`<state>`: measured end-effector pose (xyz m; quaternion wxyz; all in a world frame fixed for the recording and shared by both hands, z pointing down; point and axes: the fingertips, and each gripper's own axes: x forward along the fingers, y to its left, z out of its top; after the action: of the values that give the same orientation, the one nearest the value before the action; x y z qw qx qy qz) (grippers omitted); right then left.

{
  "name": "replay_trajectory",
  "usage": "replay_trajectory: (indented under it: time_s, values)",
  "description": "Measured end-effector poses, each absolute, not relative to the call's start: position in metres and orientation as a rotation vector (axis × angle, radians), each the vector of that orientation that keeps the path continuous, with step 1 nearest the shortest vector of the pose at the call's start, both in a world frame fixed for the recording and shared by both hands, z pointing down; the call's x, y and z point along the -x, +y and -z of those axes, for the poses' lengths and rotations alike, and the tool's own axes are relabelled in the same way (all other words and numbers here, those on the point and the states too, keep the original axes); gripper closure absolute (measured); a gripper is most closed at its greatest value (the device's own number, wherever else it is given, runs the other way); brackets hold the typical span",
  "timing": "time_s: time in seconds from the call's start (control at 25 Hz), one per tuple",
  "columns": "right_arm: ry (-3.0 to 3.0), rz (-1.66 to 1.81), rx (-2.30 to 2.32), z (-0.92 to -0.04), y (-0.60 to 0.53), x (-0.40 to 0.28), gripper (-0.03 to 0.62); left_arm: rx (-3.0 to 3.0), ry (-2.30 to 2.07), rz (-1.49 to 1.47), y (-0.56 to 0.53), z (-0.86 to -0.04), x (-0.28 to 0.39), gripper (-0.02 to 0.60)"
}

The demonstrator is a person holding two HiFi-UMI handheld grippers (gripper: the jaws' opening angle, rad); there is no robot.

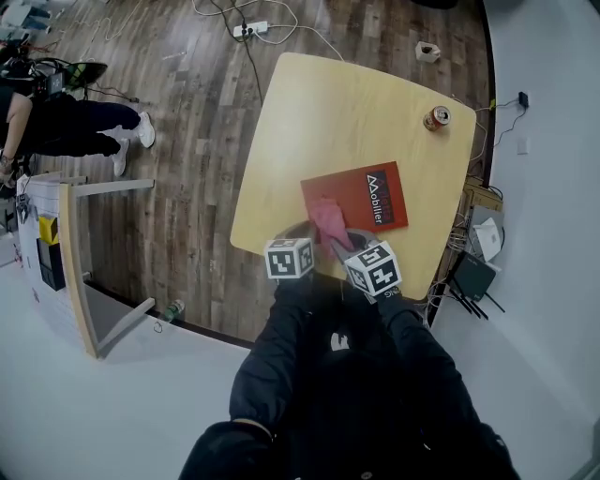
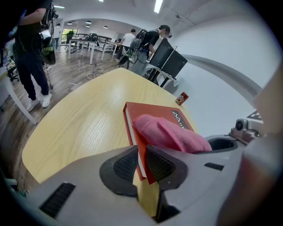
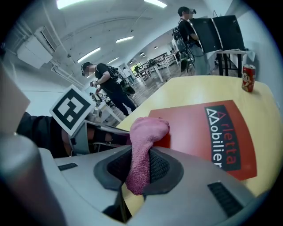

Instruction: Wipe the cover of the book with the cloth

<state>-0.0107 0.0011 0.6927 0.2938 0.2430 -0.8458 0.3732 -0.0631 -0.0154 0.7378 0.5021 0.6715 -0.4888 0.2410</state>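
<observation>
A red book (image 1: pixel 361 199) with a dark label lies flat on the light wooden table (image 1: pixel 319 103). My left gripper (image 2: pixel 140 164) is shut on the near corner of the book (image 2: pixel 152 115), pinning its edge between the pads. My right gripper (image 3: pixel 138 167) is shut on a pink cloth (image 3: pixel 143 148), whose bunched end rests on the book's cover (image 3: pixel 203 132) near its left corner. In the head view the cloth (image 1: pixel 327 217) sits on the book's near left part, just ahead of both marker cubes.
A red drink can (image 1: pixel 437 118) stands near the table's far right edge. Cables and a power strip (image 1: pixel 249 29) lie on the wooden floor beyond. People stand at desks in the background. A wooden frame (image 1: pixel 80 272) is at the left.
</observation>
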Motion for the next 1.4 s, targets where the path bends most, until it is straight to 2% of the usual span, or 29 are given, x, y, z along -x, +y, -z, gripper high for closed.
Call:
replay_trajectory:
  time_s: [0.24, 1.16, 1.4]
  values:
    - [-2.185, -1.041, -0.669, -0.718, 0.006, 0.005, 0.511, -1.621, -1.185, -0.583, -0.015, -0.738, 0.063, 0.500]
    - [-2.046, -0.995, -0.954, -0.720, -0.035, -0.152, 0.511, -1.592, -1.207, -0.606, -0.015, -0.737, 0.064, 0.500]
    - [-2.048, -0.968, -1.013, -0.701, -0.044, -0.172, 0.511, -1.601, -1.231, -0.654, -0.017, -0.733, 0.066, 0.500]
